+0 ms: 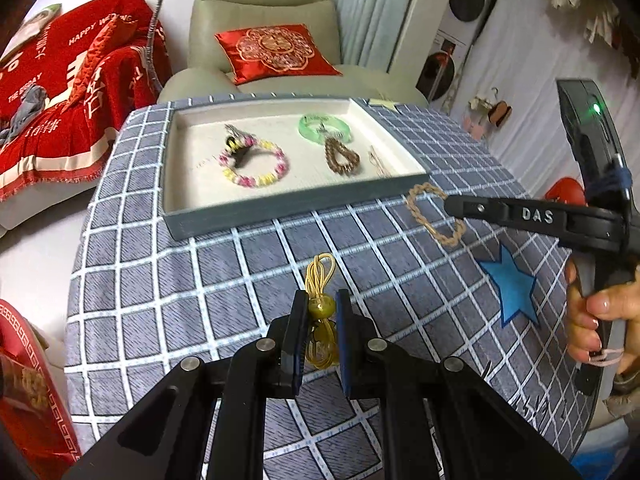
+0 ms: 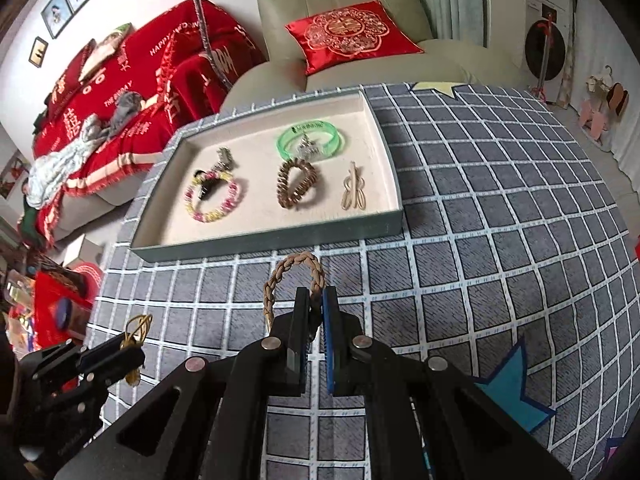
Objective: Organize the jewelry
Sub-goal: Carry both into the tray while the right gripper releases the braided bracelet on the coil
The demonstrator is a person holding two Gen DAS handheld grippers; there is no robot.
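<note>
The braided tan bracelet (image 2: 294,280) hangs pinched by one side between the closed fingers of the right gripper (image 2: 316,308), its loop reaching forward of the fingertips toward the near wall of the grey tray (image 2: 280,244), which lies just ahead. In the left wrist view the same bracelet (image 1: 434,214) appears off to the right, held above the checked tablecloth (image 1: 200,280). The left gripper (image 1: 322,308) is nearly closed on the amber bead of a yellow cord bracelet (image 1: 320,306); cord loops stick out ahead of the fingers and trail back between them, with the tray further forward and slightly left. Inside the tray already sit a pink-and-yellow beaded bracelet (image 2: 212,200) with a dark claw clip on it, a green bangle (image 2: 310,140) carrying a small silver piece, a brown coil bracelet (image 2: 296,184) and a pale hair clip (image 2: 354,192) — apart from one another across the cream lining. Judging from this, most of the sorting looks done: two pieces remain, both lifted and neither yet over the tray, and no other loose jewellery shows on the cloth.
</note>
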